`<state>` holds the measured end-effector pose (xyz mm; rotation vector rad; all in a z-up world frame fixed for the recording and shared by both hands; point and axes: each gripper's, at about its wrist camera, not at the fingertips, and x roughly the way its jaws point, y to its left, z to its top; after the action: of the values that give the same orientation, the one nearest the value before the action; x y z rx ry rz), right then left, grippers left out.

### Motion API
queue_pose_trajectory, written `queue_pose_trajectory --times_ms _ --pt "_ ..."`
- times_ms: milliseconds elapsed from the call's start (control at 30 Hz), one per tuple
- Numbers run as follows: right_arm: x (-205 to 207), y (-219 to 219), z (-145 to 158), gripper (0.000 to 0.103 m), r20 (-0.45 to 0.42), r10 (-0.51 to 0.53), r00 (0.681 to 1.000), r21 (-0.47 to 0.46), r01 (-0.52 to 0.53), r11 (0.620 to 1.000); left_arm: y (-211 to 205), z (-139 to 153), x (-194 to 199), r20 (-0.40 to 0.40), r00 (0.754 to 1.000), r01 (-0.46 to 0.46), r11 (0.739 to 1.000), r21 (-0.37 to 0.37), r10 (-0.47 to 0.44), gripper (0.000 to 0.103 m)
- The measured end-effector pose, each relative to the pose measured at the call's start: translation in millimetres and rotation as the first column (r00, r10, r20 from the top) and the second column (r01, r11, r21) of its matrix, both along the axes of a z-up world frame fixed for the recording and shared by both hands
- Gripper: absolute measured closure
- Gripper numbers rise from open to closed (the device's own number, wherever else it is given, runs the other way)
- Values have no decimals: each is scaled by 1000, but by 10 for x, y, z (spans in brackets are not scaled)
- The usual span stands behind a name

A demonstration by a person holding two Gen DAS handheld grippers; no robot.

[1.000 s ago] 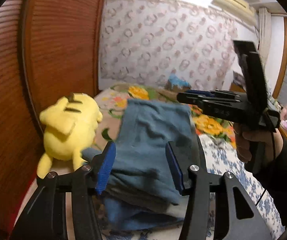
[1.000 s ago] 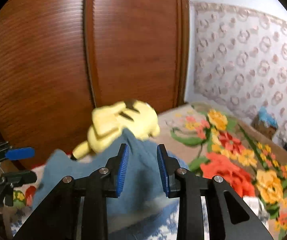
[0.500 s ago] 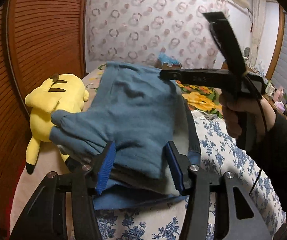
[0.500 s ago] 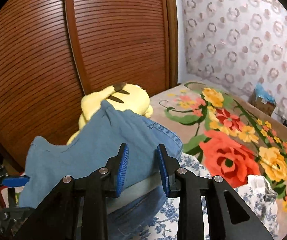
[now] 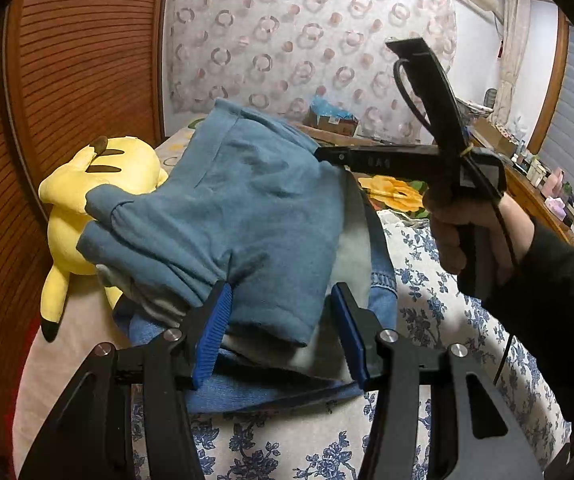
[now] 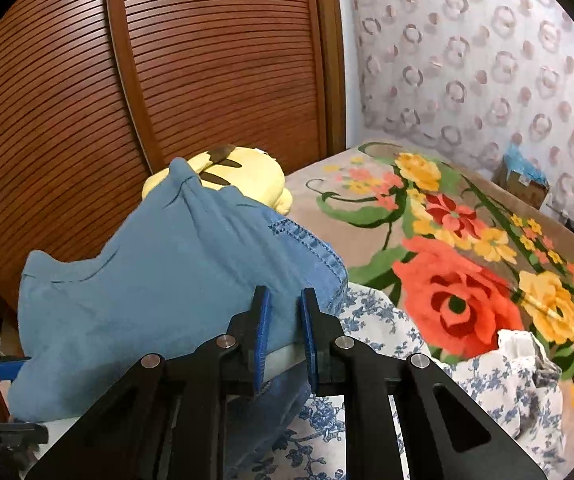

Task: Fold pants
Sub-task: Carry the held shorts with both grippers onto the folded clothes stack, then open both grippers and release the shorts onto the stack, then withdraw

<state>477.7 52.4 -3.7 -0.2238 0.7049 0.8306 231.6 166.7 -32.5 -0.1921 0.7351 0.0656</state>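
The pants (image 5: 239, 216), blue denim with a pale lining showing at the edges, lie bunched in a thick folded heap on the bed (image 5: 295, 440), their far side leaning against a yellow plush toy (image 5: 99, 184) by the slatted wooden wardrobe (image 6: 167, 80).

The left tongs (image 5: 281, 330) stand half spread with a hanging flap of the cloth between the blue pads; the pads do not appear to press on it, so I read them as released. The right tongs (image 6: 285, 334) are closing, with the near edge of the denim and a strip of pale lining between their narrowing pads, though a gap still shows on either side of the cloth.

The step in hand looks like taking hold of the near edge in order to lay the next fold. To do it well, the right tongs should bite all the layers at the hem, not just the top one (the lining peeking out suggests the layers are already sliding apart). The left tongs ought to clench on the matching corner before either hand lifts, so the edge comes up level. Carry the fold away from the plush toy, which would otherwise prop the heap crooked.

As for containers, a cardboard box (image 6: 521, 184) sits by the patterned wall (image 6: 487, 60) beyond the flowered blanket (image 6: 459, 280), with something blue on top; what is inside cannot be made out.
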Motion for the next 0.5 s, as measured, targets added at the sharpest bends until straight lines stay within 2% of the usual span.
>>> queue_pose_trajectory --times_ms 200,500 --pt "-173 -106 124 87 11 -29 1000 34 28 999 -5 138 -48 11 1000 -16 1000 19 16 50" --pt "-673 -248 300 85 51 18 999 71 -22 997 56 305 -144 45 998 -53 997 56 51 48"
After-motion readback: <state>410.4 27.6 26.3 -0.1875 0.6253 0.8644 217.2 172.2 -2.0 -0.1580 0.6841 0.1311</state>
